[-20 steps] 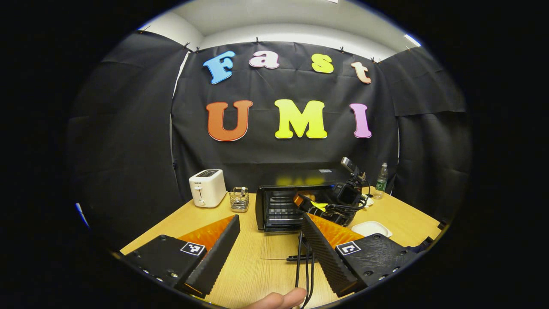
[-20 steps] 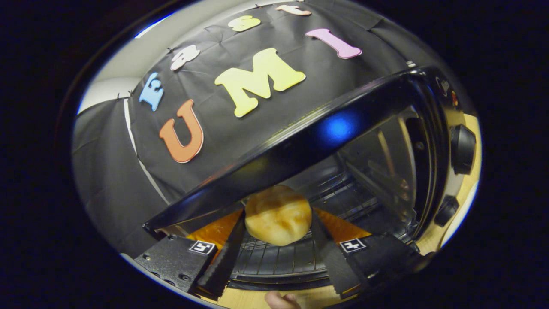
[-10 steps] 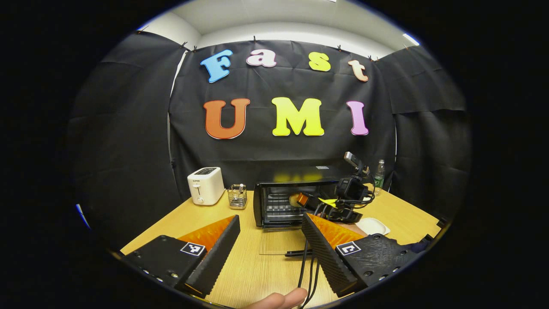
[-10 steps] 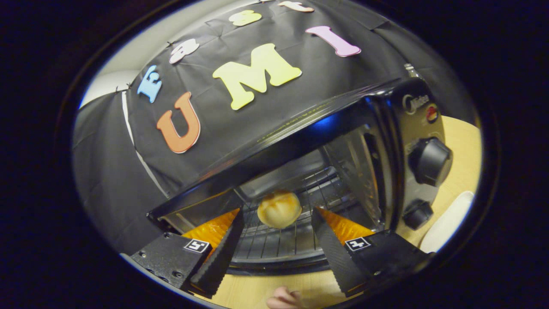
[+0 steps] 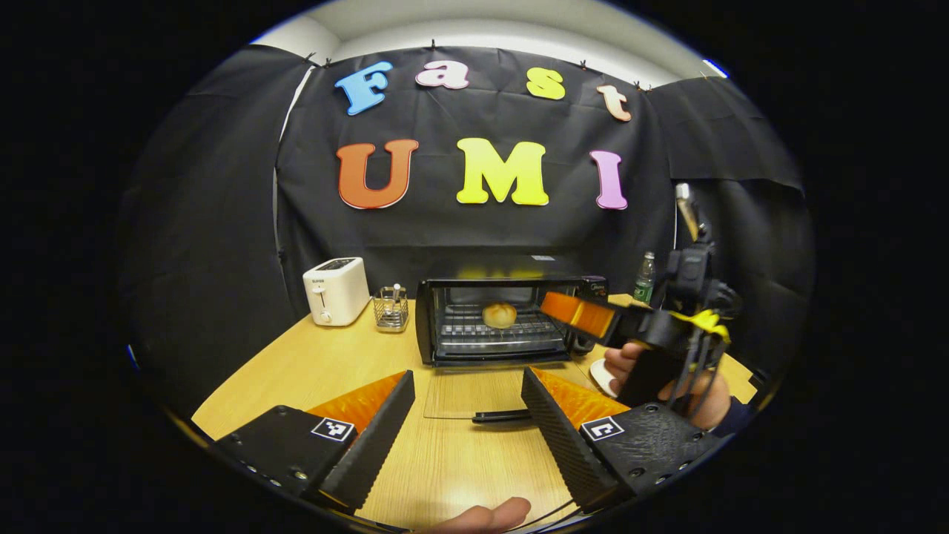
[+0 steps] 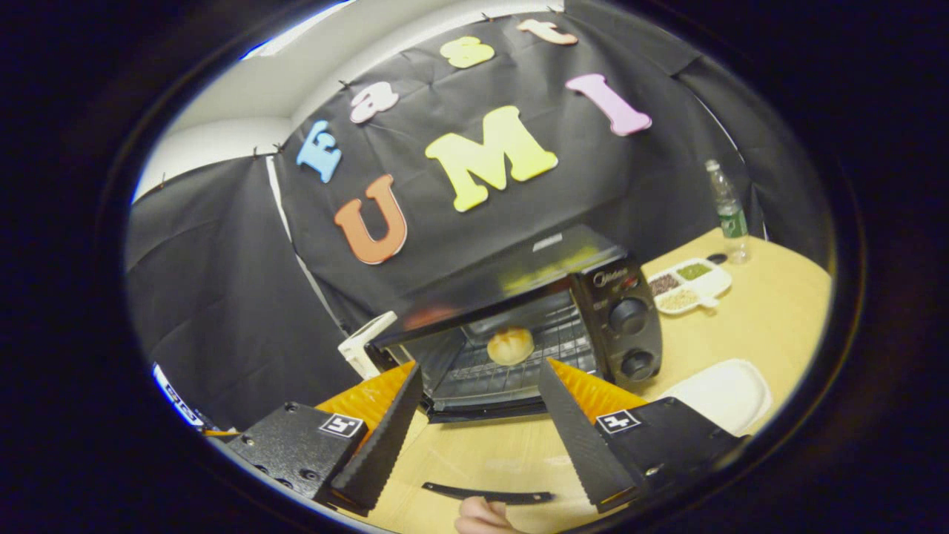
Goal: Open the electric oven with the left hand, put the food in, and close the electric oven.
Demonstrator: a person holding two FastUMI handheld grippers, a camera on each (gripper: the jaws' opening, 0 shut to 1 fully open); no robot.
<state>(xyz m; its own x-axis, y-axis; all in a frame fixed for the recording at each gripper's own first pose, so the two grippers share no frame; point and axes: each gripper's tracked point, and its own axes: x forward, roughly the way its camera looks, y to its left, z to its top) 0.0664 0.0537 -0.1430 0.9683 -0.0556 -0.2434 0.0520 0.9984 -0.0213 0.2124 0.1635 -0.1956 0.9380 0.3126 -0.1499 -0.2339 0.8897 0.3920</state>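
Inside the open oven (image 5: pixel 498 311), the bun (image 5: pixel 499 314) sits mid-rack, clear of the walls.

A golden-brown bun (image 5: pixel 500 314) sits on the silver wire rack (image 5: pixel 498 331) inside the glossy black electric oven (image 6: pixel 552 311), whose two knobs (image 6: pixel 629 316) are black. Left of the oven stand a white toaster (image 5: pixel 336 290) and a silver wire basket (image 5: pixel 391 308). To the oven's right lies a white plate (image 6: pixel 719 394) on the pale wood-grain table (image 5: pixel 326 363).
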